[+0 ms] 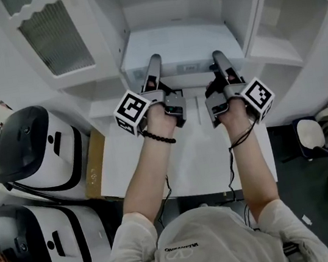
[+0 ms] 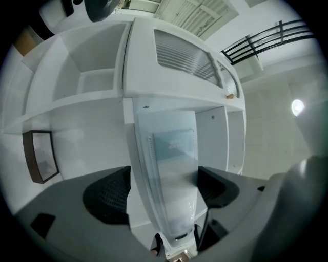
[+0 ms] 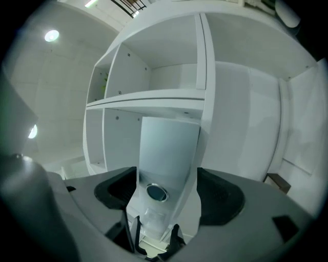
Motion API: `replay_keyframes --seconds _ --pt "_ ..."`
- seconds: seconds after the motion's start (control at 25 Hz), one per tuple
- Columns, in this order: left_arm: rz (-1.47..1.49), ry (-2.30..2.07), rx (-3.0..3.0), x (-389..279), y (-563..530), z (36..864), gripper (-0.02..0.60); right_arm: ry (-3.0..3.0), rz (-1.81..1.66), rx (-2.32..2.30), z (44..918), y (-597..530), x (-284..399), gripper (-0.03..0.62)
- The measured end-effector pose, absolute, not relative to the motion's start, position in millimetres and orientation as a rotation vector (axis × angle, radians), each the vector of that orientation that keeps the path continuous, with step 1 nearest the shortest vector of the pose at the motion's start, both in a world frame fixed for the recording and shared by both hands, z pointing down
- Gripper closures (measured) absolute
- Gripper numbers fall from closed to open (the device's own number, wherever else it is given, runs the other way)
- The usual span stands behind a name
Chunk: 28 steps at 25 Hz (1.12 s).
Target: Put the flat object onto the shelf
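The flat object point(image 1: 182, 50) is a thin white slab with a small label on its near edge. It lies in the open middle compartment of the white shelf unit point(image 1: 169, 10). My left gripper point(image 1: 154, 64) reaches over its left end, my right gripper point(image 1: 219, 58) over its right end. In the left gripper view the slab point(image 2: 169, 169) stands edge-on between the pads of the left gripper point(image 2: 164, 192), with a gap at the left pad. In the right gripper view the slab point(image 3: 166, 148), with a dark round spot, fills the space between the wide-set pads of the right gripper point(image 3: 166, 194).
A white tabletop point(image 1: 186, 154) lies below my arms. A cabinet door with ribbed glass point(image 1: 53, 37) stands open at the upper left; side shelves point(image 1: 274, 48) are at the right. Two white-and-black rounded machines point(image 1: 31, 148) point(image 1: 39, 239) sit at the left, beside cardboard point(image 1: 95, 166).
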State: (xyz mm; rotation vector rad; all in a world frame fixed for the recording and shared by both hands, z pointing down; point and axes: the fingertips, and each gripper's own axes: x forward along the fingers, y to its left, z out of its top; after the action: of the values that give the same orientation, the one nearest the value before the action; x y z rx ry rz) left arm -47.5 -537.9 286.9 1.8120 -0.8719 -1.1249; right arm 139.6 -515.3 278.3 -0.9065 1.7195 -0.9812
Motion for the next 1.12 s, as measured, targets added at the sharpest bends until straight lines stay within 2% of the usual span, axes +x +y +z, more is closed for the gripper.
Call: replay_keyframes --seconds 0.16,0.24,0.32,0.4,0.48,0.52,0.8,1.12 --pt "-1.117 -0.929 1.929 -60.0 -502.2 291.8 0.192 1.763 -0.788 -0.985 282.1 -474.0 151.8 0.244" --pt "-1.059 -1.012 2.070 -62.3 -481.3 289.4 0.219 1.856 -0.588 -1.137 278.2 -453.9 156.9 0.321" --pt "-0.983 -1.133 2.245 -61.7 -467.6 281.1 0.347 1.969 -0.382 -1.271 269.5 -444.2 154.8 0.420" --pt "-0.904 -1.264 2.418 -57.6 -460.5 268.3 0.472 2.055 -0.249 -1.351 261.3 -442.1 145.8 0.455" --pt "-0.808 -1.388 2.546 -52.2 -458.6 259.9 0.551 2.116 -0.170 -1.426 257.4 -442.8 137.3 0.488" --pt "-0.756 -1.441 2.587 -49.8 -460.0 258.0 0.568 2.141 -0.147 -1.452 256.3 -444.9 133.6 0.498" --pt "-0.579 -1.556 2.581 -40.7 -489.2 264.4 0.575 2.177 -0.283 -1.534 270.1 -479.9 130.8 0.549" --pt "-0.567 -1.570 2.535 -38.8 -519.4 263.2 0.577 2.180 -0.315 -1.557 265.0 -505.2 134.9 0.553"
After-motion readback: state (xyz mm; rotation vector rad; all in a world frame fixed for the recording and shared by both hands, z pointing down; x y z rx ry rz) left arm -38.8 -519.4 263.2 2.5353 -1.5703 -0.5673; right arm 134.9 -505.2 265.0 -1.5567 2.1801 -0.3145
